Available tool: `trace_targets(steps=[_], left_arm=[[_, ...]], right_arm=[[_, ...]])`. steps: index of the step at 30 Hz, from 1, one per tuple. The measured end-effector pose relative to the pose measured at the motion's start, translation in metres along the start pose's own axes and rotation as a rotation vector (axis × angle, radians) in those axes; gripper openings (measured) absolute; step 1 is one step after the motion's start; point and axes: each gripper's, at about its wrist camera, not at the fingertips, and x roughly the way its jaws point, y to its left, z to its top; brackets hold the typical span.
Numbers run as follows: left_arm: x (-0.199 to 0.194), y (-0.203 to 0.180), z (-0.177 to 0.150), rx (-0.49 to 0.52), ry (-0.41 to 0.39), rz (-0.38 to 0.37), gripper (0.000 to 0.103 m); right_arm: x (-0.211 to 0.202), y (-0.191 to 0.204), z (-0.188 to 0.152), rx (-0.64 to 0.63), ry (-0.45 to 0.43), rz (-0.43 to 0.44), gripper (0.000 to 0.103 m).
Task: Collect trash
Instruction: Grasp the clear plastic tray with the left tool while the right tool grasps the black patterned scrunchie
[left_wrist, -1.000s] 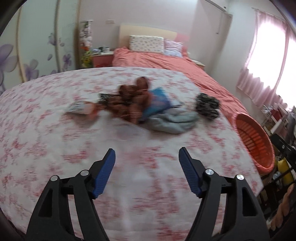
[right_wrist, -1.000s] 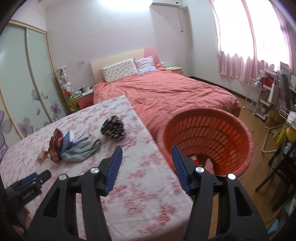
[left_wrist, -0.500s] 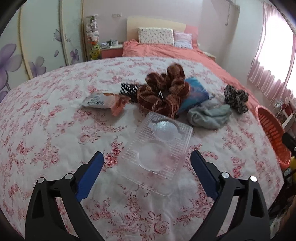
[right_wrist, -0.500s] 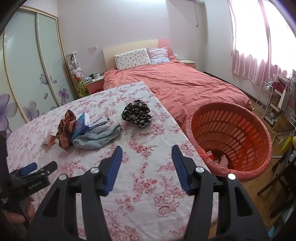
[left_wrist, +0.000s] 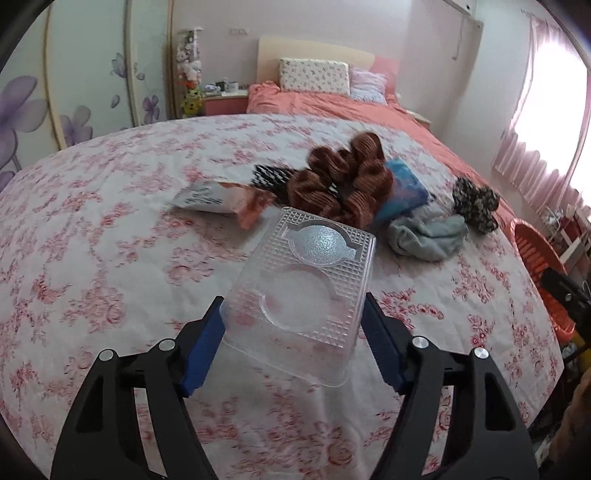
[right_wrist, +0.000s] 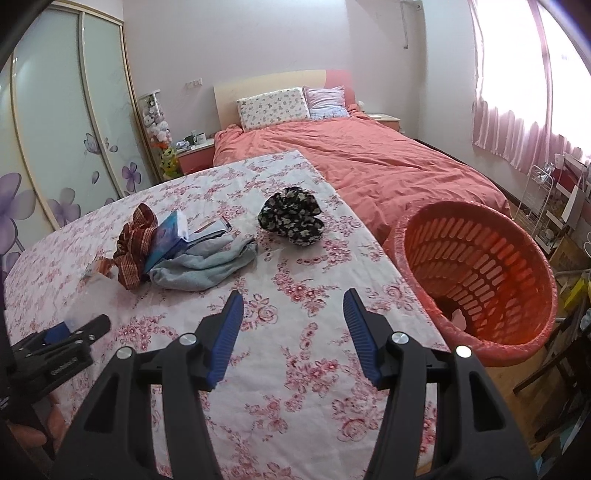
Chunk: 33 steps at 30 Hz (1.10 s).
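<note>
The left tongs (left_wrist: 291, 332) are clamped on a clear tray (left_wrist: 306, 291), one blue pad pressed to each long side; the tray sits tilted between them, its near end over the desk (left_wrist: 110, 258). Beyond the tray lie a wrapper (left_wrist: 218, 201), a brown scrunchie (left_wrist: 340, 184), a blue packet (left_wrist: 402, 192) and a grey cloth (left_wrist: 424, 236), with a dark spotted scrunchie (left_wrist: 474, 203) to the right of the cloth. The right tongs (right_wrist: 293, 336) hang apart over the desk with nothing between the pads. An orange basket (right_wrist: 480, 273) stands just off the desk's right edge, scraps inside it.
</note>
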Motion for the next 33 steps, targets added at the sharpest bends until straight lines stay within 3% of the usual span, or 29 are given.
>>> trace_targets(steps=[6, 12, 19, 20, 23, 26, 33], left_arm=[[-0.019, 0.019, 0.007, -0.05, -0.044, 0.008, 0.072], [-0.027, 0.036, 0.019, -0.096, -0.073, 0.023, 0.072], [-0.023, 0.043, 0.028, -0.125, -0.075, 0.028, 0.072], [-0.023, 0.043, 0.028, -0.127, -0.074, 0.025, 0.072], [-0.023, 0.043, 0.03, -0.127, -0.074, 0.02, 0.072], [-0.024, 0.039, 0.03, -0.12, -0.074, 0.013, 0.072], [-0.027, 0.027, 0.029, -0.098, -0.076, -0.013, 0.072]], right_arm=[[0.023, 0.006, 0.016, 0.008, 0.009, -0.004, 0.054], [0.055, 0.007, 0.041, 0.054, 0.015, -0.025, 0.043], [0.097, 0.011, 0.06, 0.062, 0.057, -0.067, 0.037], [0.103, 0.012, 0.062, 0.055, 0.065, -0.077, 0.035], [0.115, 0.011, 0.062, 0.047, 0.101, -0.077, 0.011], [0.11, 0.006, 0.058, 0.05, 0.08, -0.07, 0.004], [0.065, -0.014, 0.045, 0.089, 0.012, -0.02, 0.004]])
